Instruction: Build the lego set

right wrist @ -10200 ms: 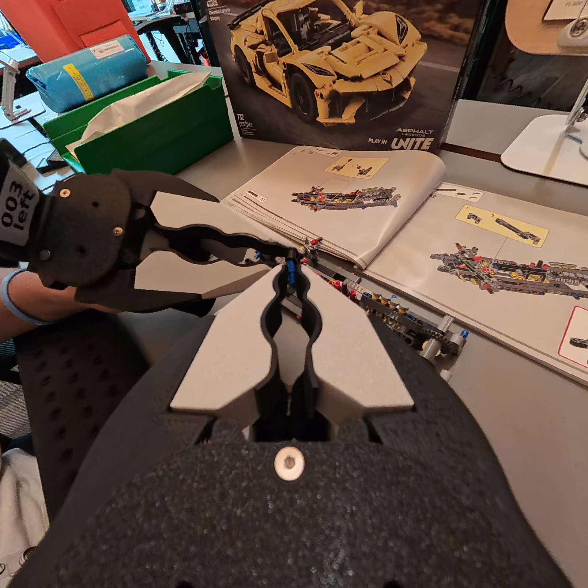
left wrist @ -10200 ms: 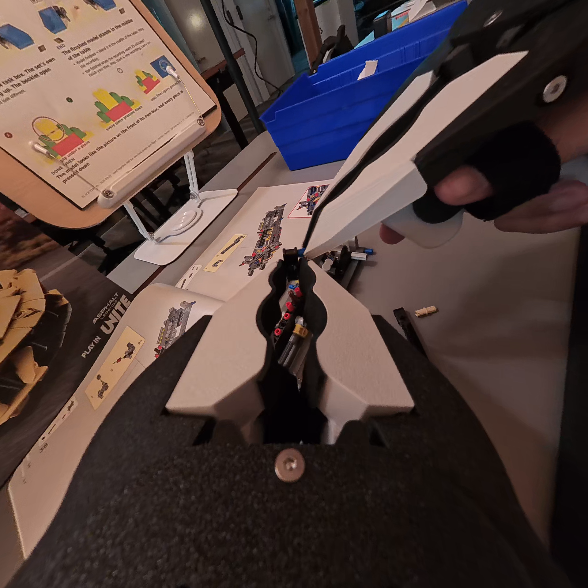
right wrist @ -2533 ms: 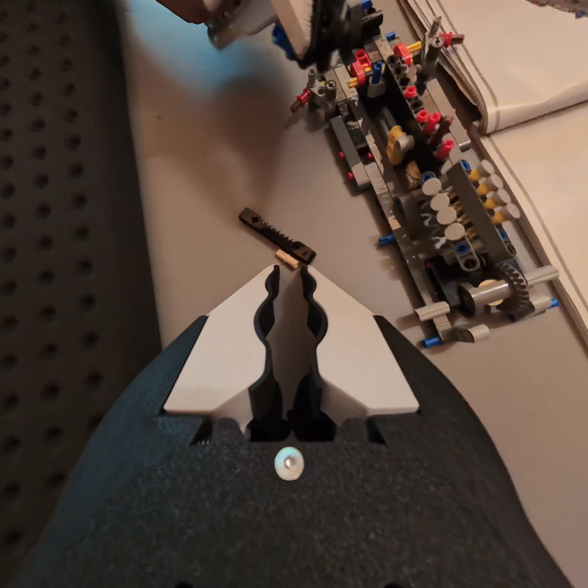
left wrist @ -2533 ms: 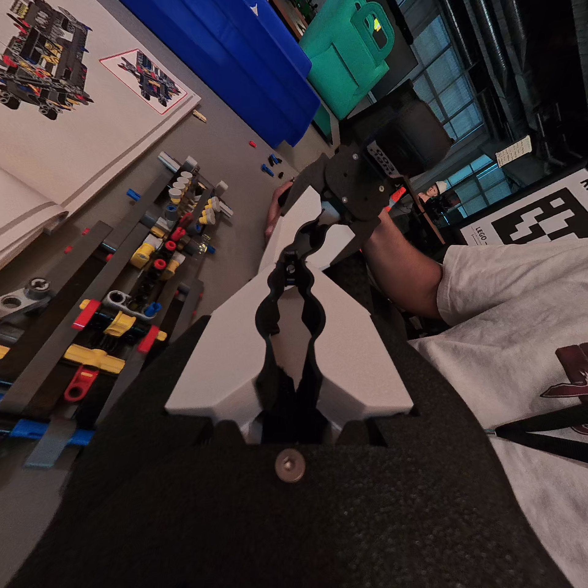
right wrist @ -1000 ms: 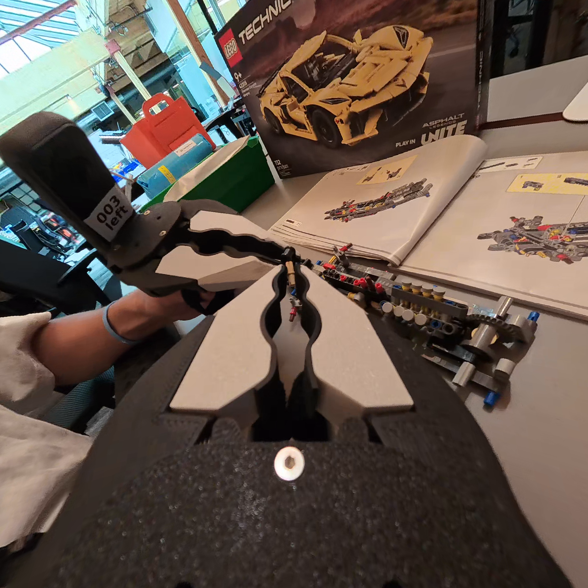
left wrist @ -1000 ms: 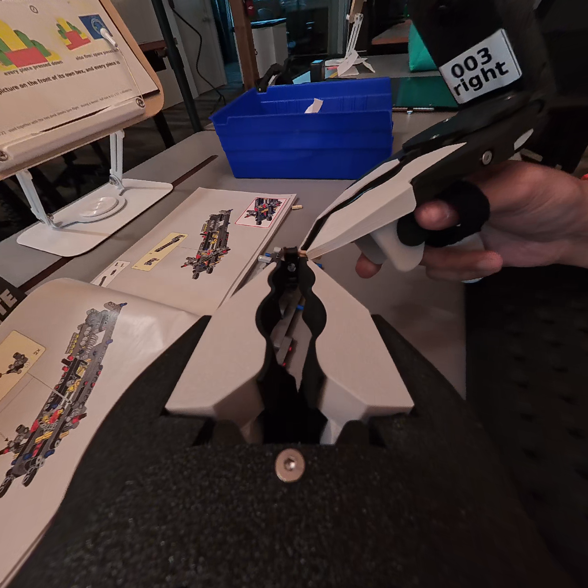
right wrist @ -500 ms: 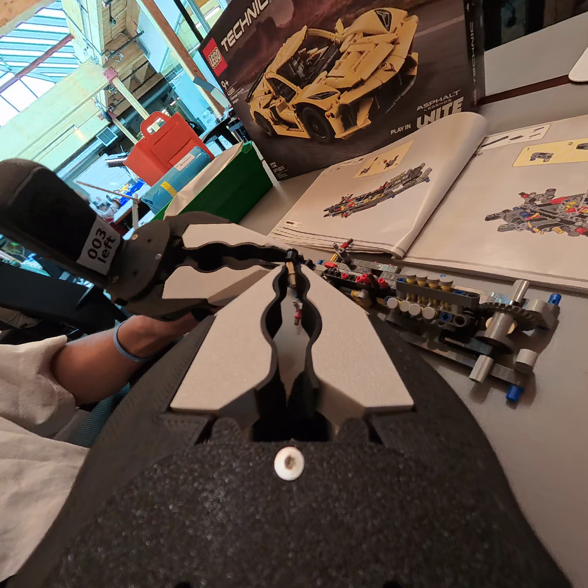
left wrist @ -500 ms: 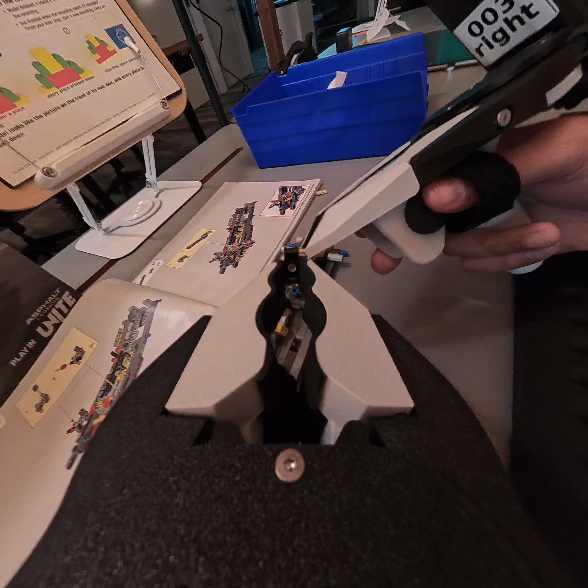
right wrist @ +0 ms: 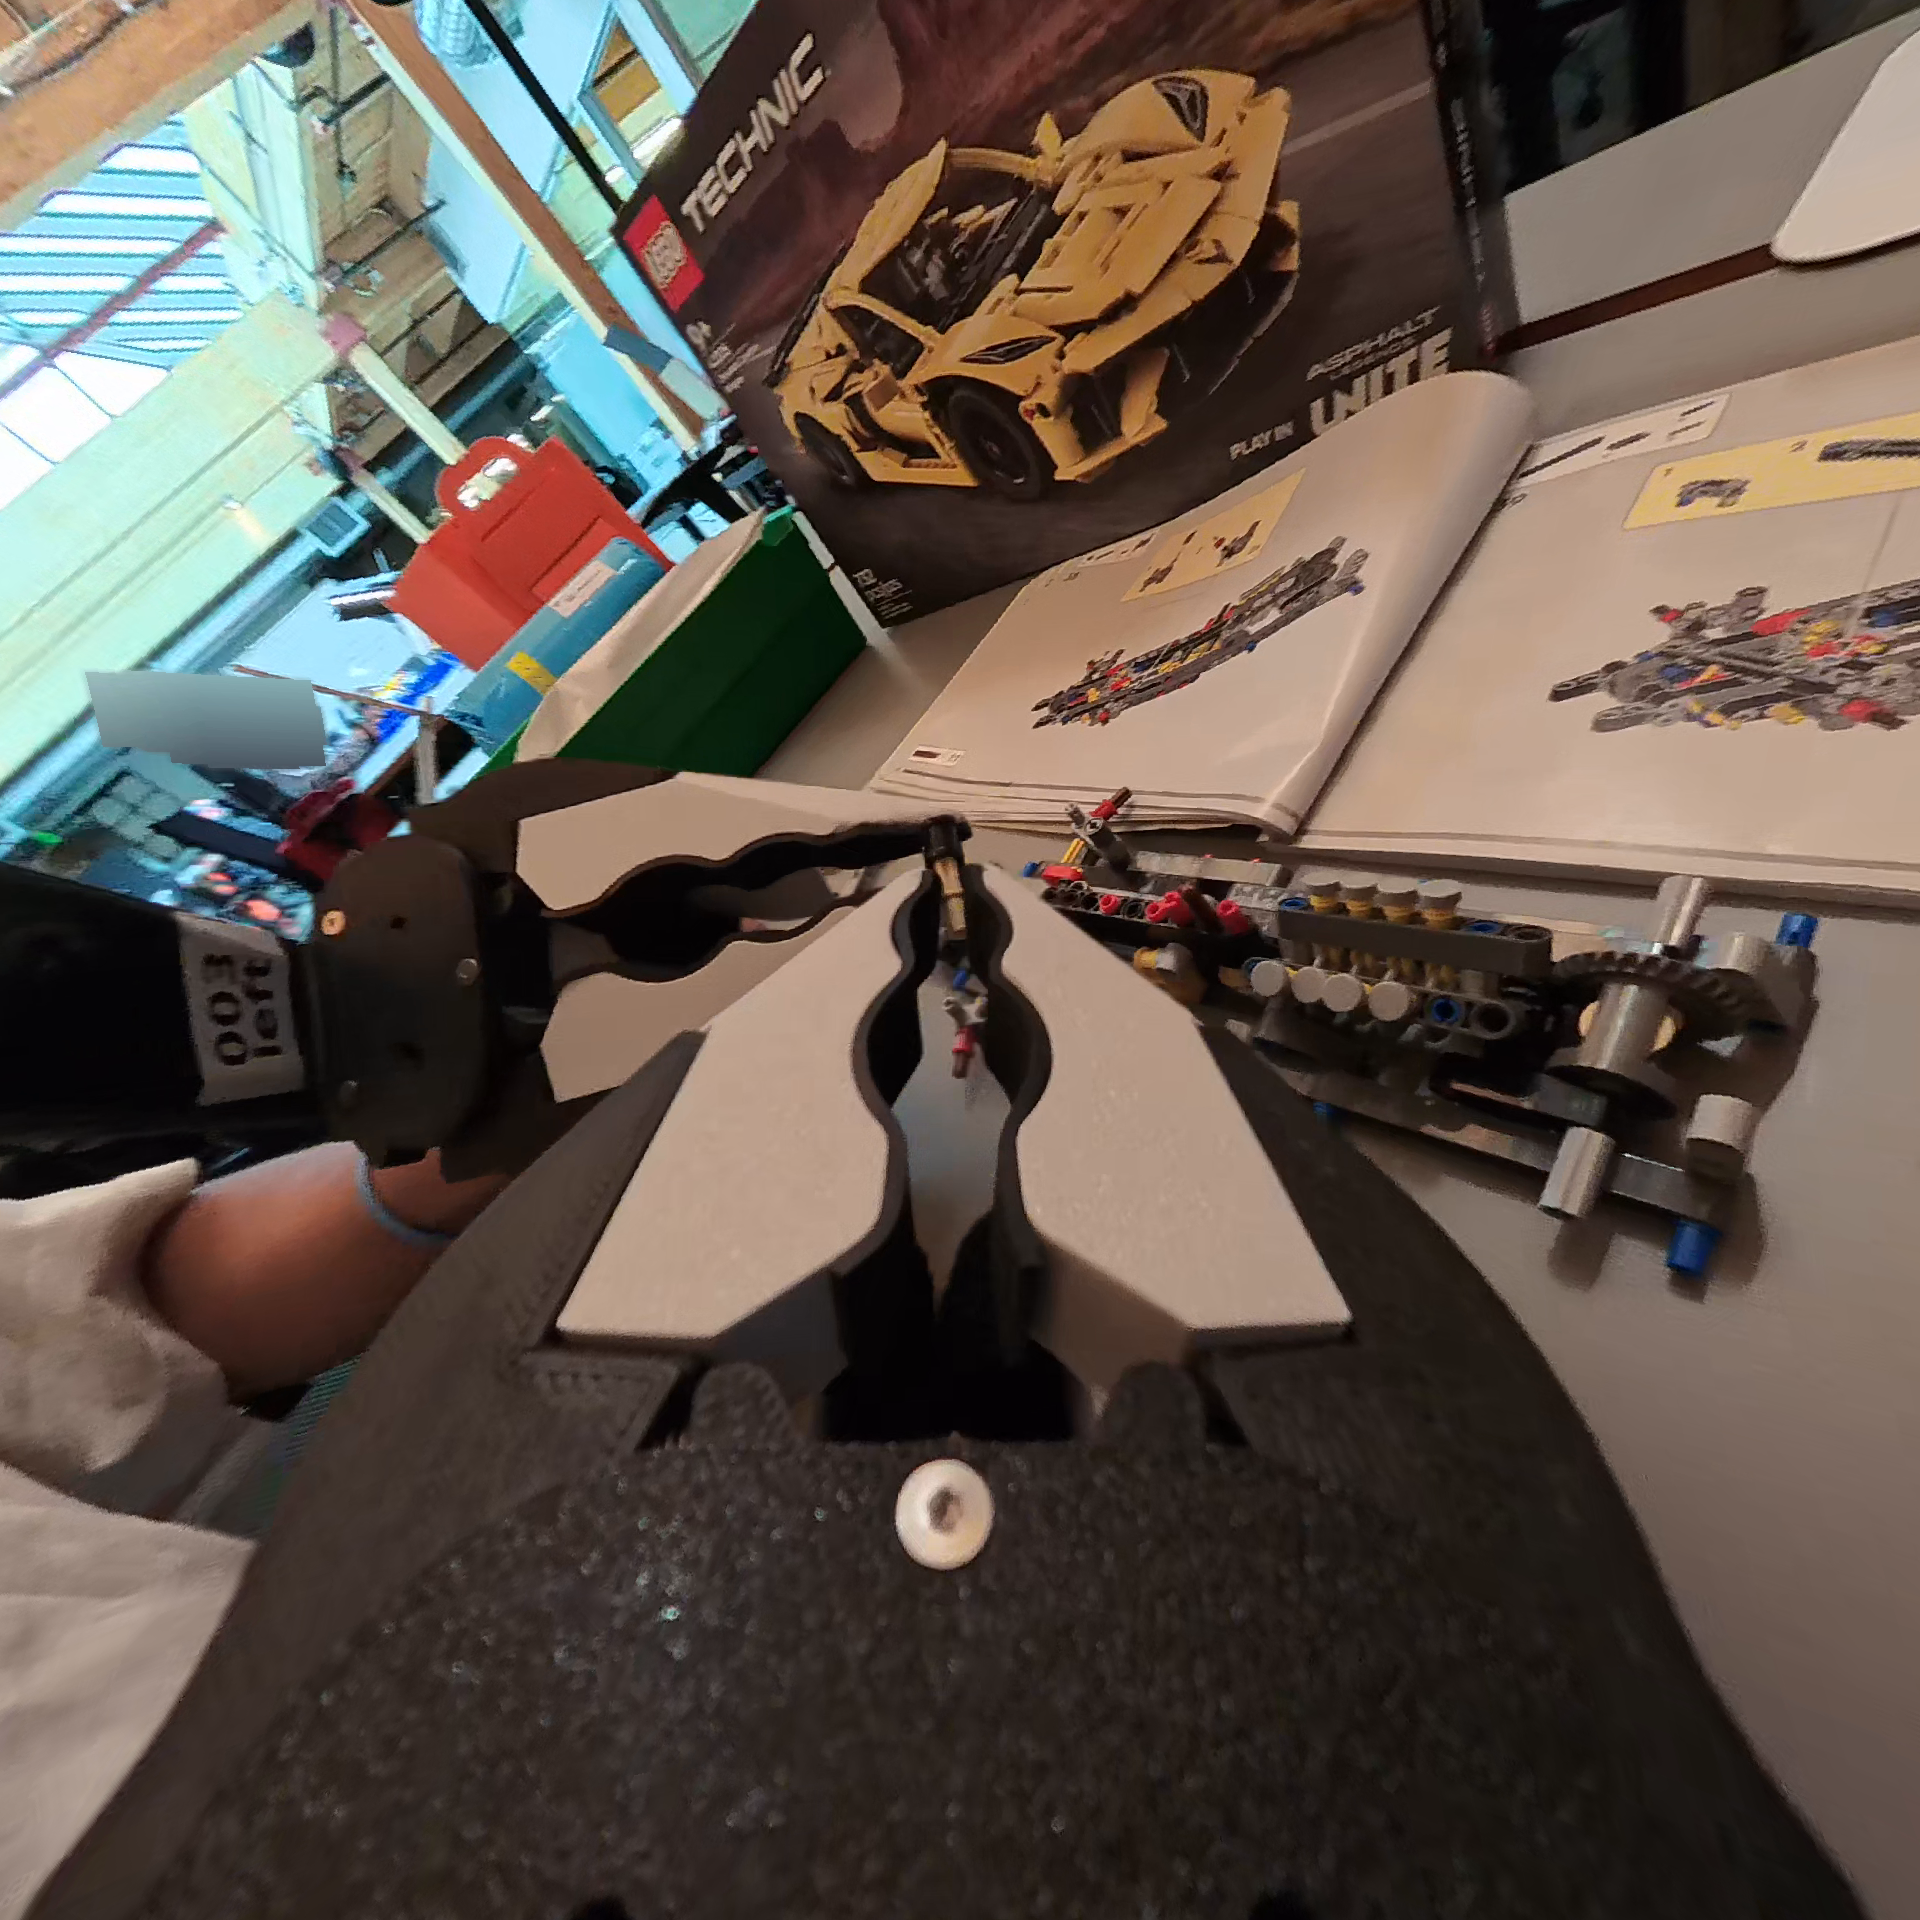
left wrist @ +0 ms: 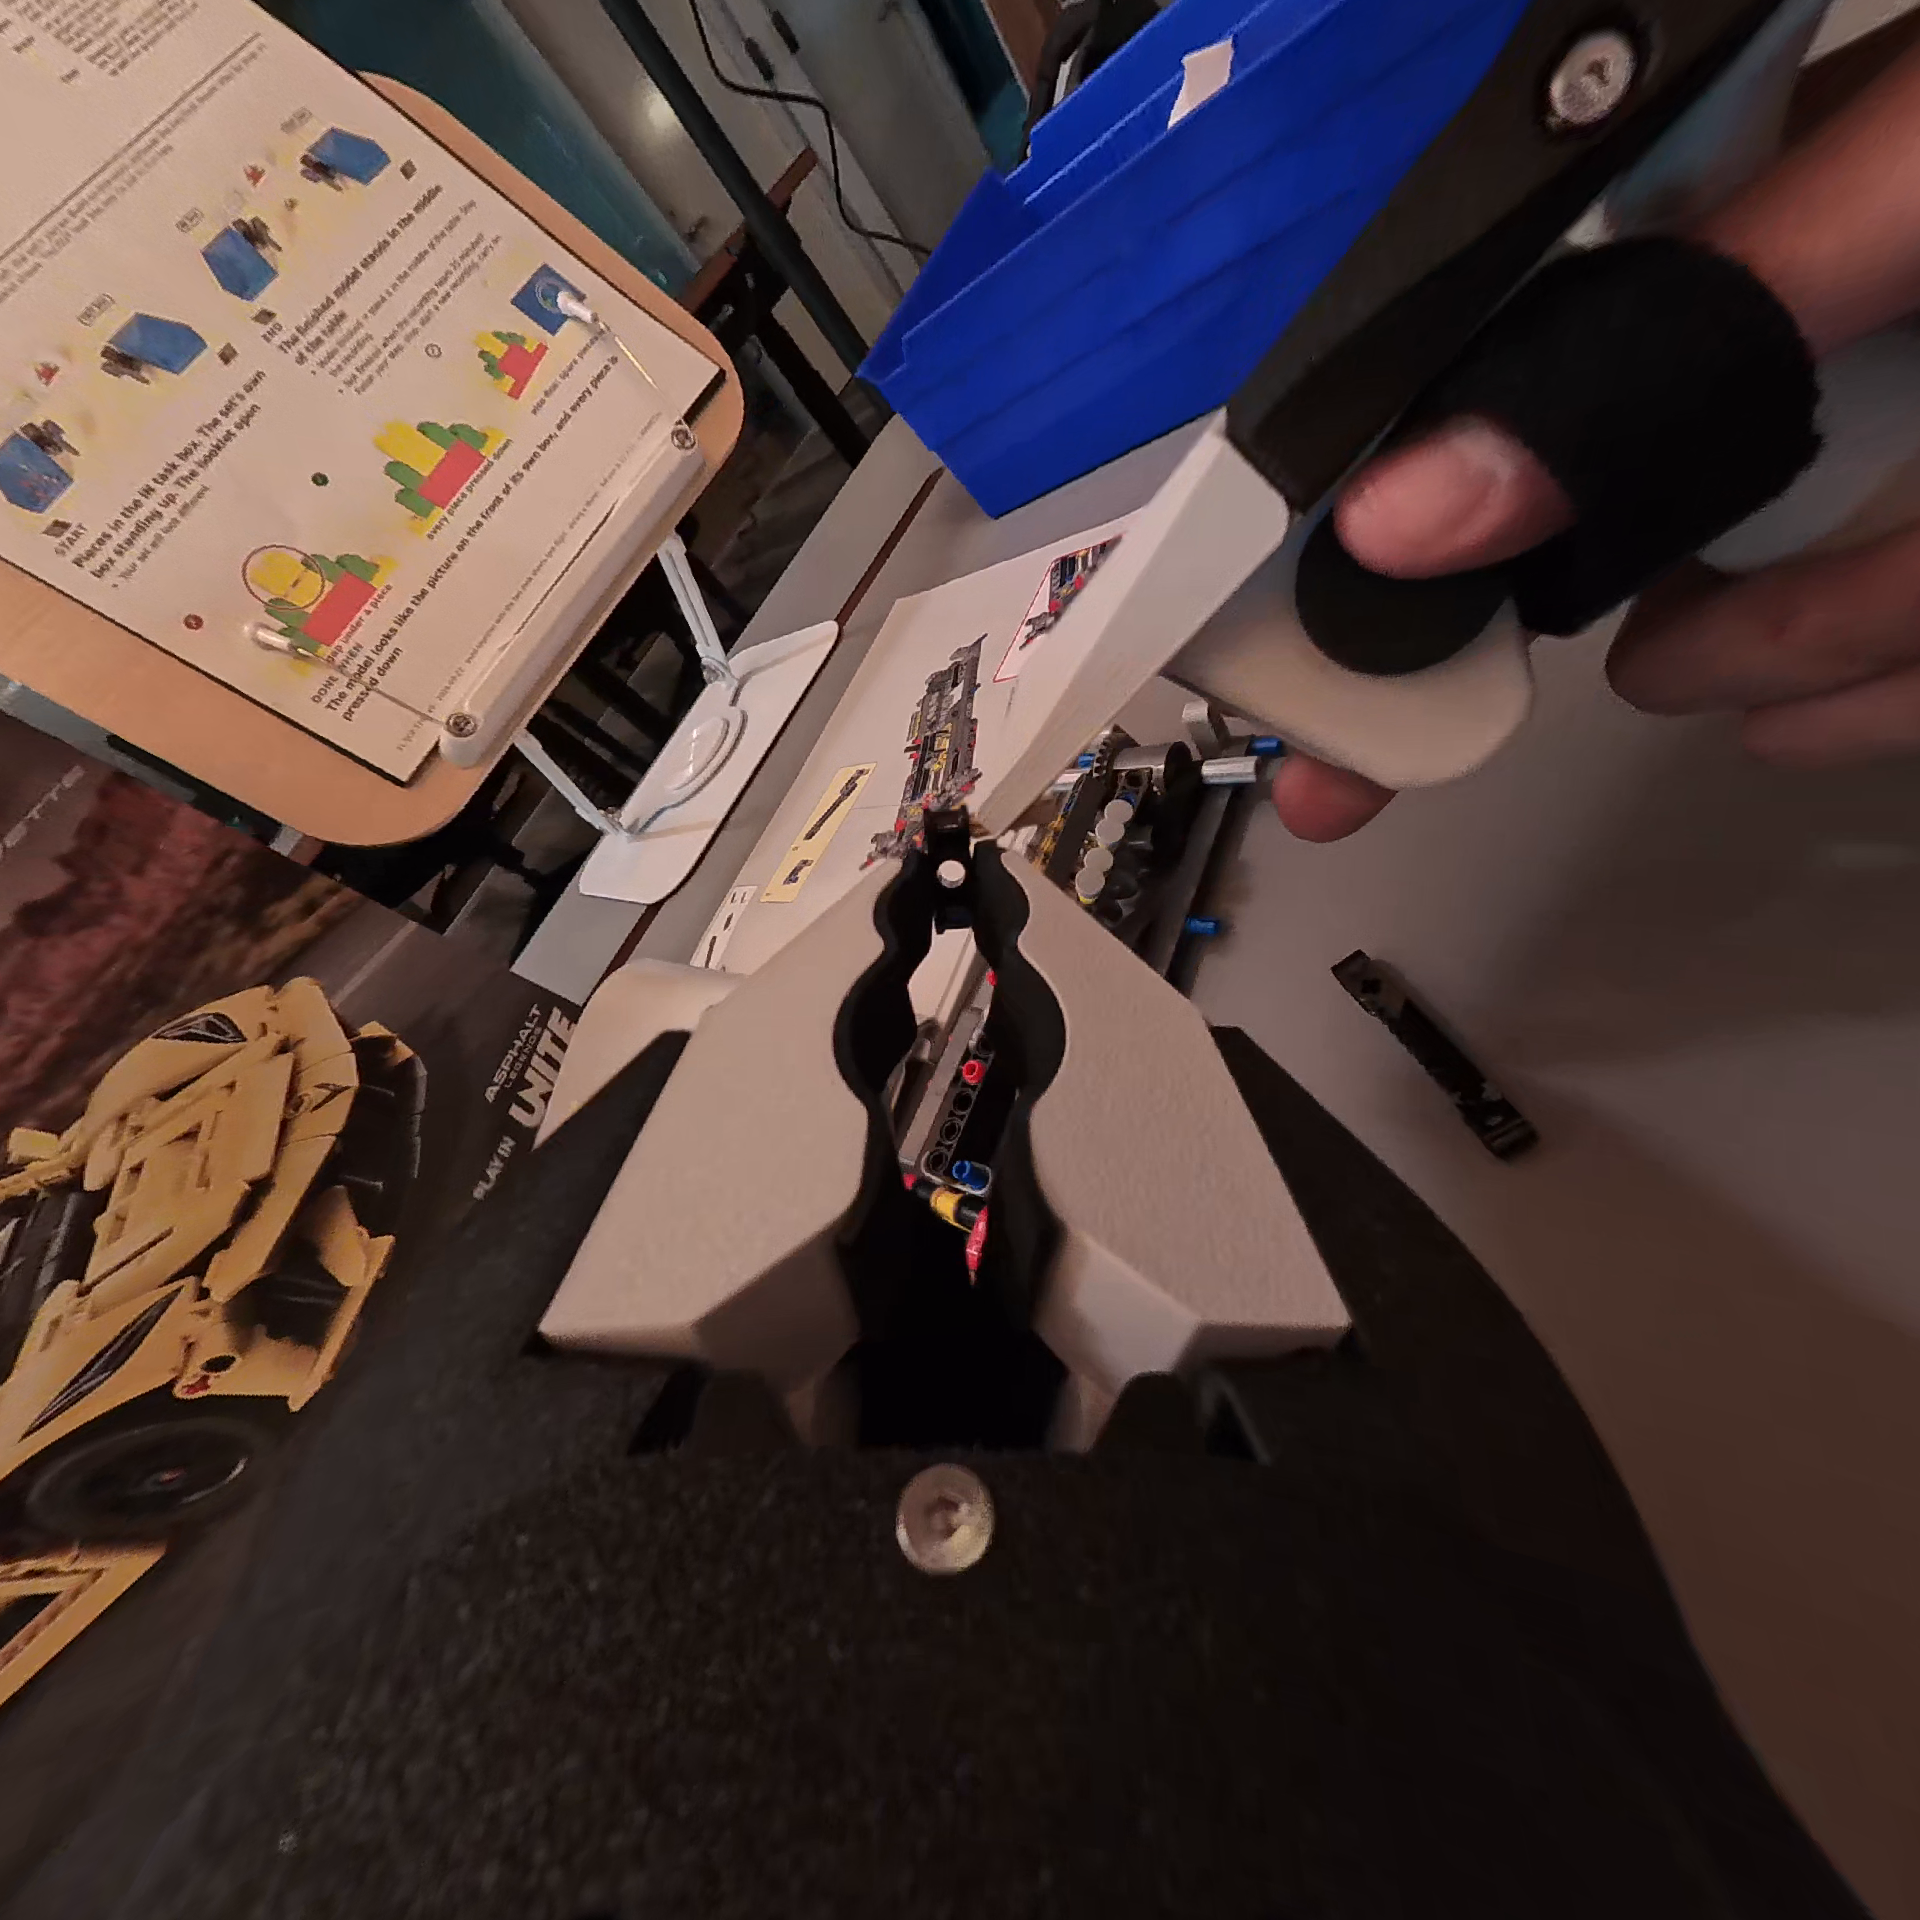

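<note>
Pinching a small black connector piece (left wrist: pixel 948 831) at its tips, the left gripper (left wrist: pixel 948 883) is held above the grey table (left wrist: pixel 1558 1039), and the right gripper (right wrist: pixel 951 883) meets it tip to tip, its fingers pressed onto a tan pin (right wrist: pixel 951 894) whose end sits in that black piece. Below them the half-built chassis (right wrist: pixel 1455 997) lies on the table just beside the open instruction booklet (right wrist: pixel 1299 665). A loose black toothed beam (left wrist: pixel 1434 1055) rests apart on the table. The set's box (right wrist: pixel 1091 291) stands upright behind the booklet. A green bin (right wrist: pixel 727 665) beside it holds crumpled white paper (right wrist: pixel 644 634); what lies in the blue bin (left wrist: pixel 1122 312) cannot be seen
</note>
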`<state>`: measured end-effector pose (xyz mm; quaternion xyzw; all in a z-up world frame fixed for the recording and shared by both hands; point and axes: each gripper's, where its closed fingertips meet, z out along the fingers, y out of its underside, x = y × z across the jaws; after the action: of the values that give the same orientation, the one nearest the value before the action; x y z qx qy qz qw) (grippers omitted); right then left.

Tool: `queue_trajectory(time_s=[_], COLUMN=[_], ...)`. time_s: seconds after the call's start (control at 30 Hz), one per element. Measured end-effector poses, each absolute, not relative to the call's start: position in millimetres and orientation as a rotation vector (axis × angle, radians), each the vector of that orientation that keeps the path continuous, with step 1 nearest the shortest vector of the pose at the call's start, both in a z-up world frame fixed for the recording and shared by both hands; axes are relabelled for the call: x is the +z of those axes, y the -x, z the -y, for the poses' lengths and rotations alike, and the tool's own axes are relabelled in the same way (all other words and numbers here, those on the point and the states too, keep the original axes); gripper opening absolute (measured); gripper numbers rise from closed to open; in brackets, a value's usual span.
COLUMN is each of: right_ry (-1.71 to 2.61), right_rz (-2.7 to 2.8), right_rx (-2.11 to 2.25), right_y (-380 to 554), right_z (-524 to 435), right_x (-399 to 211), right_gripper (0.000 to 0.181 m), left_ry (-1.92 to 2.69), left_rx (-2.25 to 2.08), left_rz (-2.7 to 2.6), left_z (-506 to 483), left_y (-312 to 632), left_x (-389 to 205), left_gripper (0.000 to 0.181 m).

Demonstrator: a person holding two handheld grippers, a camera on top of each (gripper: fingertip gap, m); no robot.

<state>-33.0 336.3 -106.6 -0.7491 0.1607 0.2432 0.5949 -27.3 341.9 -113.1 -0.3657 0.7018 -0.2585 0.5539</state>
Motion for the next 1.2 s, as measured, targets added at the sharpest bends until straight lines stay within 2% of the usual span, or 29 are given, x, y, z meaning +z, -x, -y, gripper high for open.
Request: queue_trajectory(time_s=[0.2, 0.53, 1.0, 1.2], right_ry=[1.761, 1.733, 1.904, 1.87], right_rz=[-0.346, -0.465, -0.26, -0.214], right_rx=[0.316, 0.318, 0.25, 0.358], right_y=[30, 26, 33, 37], right_z=[-339, -344, -342, -338], right_x=[-109, -112, -118, -113], right_gripper=[0.003, 0.003, 0.002, 0.002], left_ry=[0.974, 1.143, 0.816, 0.871], left_rx=[-0.674, -0.823, -0.466, -0.659], left_rz=[-1.651, -1.638, -1.722, -1.767], left_z=[-343, -345, -348, -340], left_y=[26, 23, 29, 32], left_x=[-117, -121, -123, -121], left_gripper=[0.006, 0.006, 0.006, 0.005])
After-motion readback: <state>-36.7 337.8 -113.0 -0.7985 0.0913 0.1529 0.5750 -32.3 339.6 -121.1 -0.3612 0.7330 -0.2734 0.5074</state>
